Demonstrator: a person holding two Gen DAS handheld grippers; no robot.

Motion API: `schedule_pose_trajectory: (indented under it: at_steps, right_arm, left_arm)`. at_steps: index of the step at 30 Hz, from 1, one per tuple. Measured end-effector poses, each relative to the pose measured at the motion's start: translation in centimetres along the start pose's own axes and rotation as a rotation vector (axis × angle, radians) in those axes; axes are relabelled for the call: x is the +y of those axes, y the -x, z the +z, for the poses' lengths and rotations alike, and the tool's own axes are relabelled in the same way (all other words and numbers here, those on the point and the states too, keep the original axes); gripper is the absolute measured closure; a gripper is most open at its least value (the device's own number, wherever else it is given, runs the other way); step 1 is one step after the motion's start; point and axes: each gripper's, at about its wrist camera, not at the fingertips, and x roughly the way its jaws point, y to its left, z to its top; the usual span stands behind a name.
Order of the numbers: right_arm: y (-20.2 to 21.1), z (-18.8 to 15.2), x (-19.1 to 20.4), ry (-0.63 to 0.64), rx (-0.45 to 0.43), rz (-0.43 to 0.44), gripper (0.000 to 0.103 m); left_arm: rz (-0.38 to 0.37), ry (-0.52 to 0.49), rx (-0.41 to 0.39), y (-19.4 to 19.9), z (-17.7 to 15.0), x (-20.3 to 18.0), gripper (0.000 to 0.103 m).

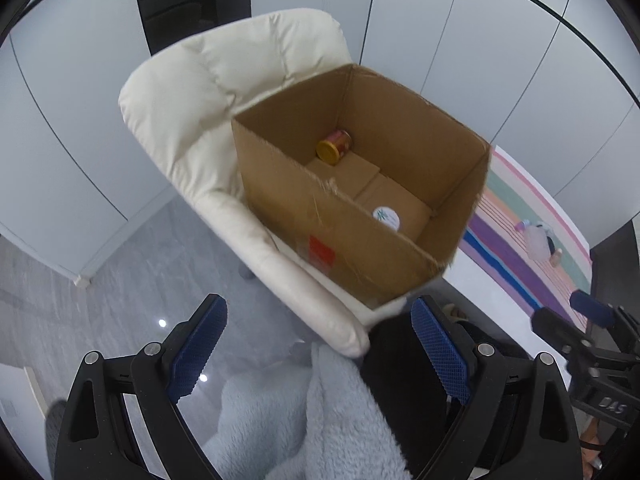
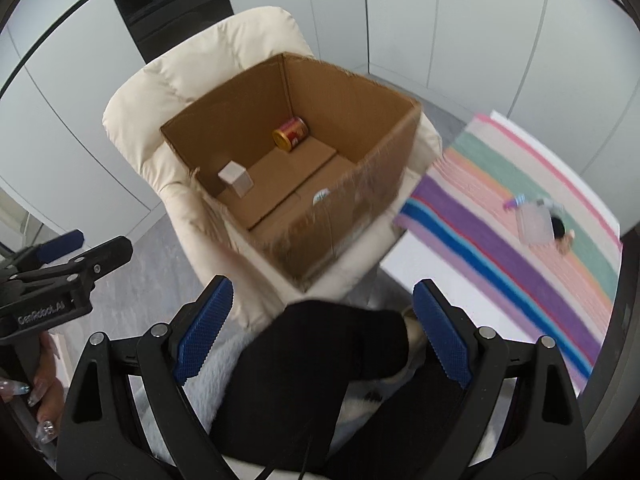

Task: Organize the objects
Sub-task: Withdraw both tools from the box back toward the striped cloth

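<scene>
- The left gripper (image 1: 320, 354) is hovering with jaws spread wide, gripping nothing.
- A cream armchair (image 1: 208, 92) is holding an open cardboard box (image 1: 352, 248).
- Inside the box, a small white carton (image 2: 236, 179), a red can with a gold lid (image 2: 291, 134) and a white round lid (image 1: 386, 218) are lying apart.
- The right gripper (image 2: 324, 338) is also standing open and empty.
- On the striped cloth (image 2: 532, 276), a blurred clear container (image 2: 534, 222), possibly plastic, is lying.

Open cardboard box (image 2: 320, 216) on chair; red can (image 2: 291, 133) lying inside
</scene>
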Motion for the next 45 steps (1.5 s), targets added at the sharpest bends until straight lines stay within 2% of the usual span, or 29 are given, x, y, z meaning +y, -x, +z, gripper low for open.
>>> schedule_pose_trajectory:
  at_steps: [3,7,14,23,37,45]
  right_arm:
    - [1.2,-1.4,-0.7,-0.038,0.003,0.023,0.010]
    - [2.1,-1.9,-1.6,-0.051,-0.024,-0.030,0.010]
    - [3.8,-2.6,-4.2,-0.115,-0.057,-0.046,0.010]
    - [5.9,-4.7,-9.2,-0.232,-0.081,-0.111,0.010]
    - [9.1,-10.3,-18.6,-0.457,-0.080,-0.239,0.010]
    - [10.9,-14.0,-22.1,-0.564,-0.081,-0.291,0.010]
  left_arm:
    - [-0.005,0.010,0.014,-0.3,-0.3,0.0,0.008]
    - [-0.029,0.008,0.024,-0.4,0.2,-1.1,0.009]
    - [-0.033,-0.124,-0.012,0.7,0.5,-6.0,0.008]
    - [-0.082,-0.245,0.011,0.0,0.4,-11.7,0.008]
    - [-0.179,-0.424,0.042,-1.4,-1.0,-21.6,0.008]
    - [-0.215,-0.515,0.047,-1.1,-2.6,-26.0,0.008]
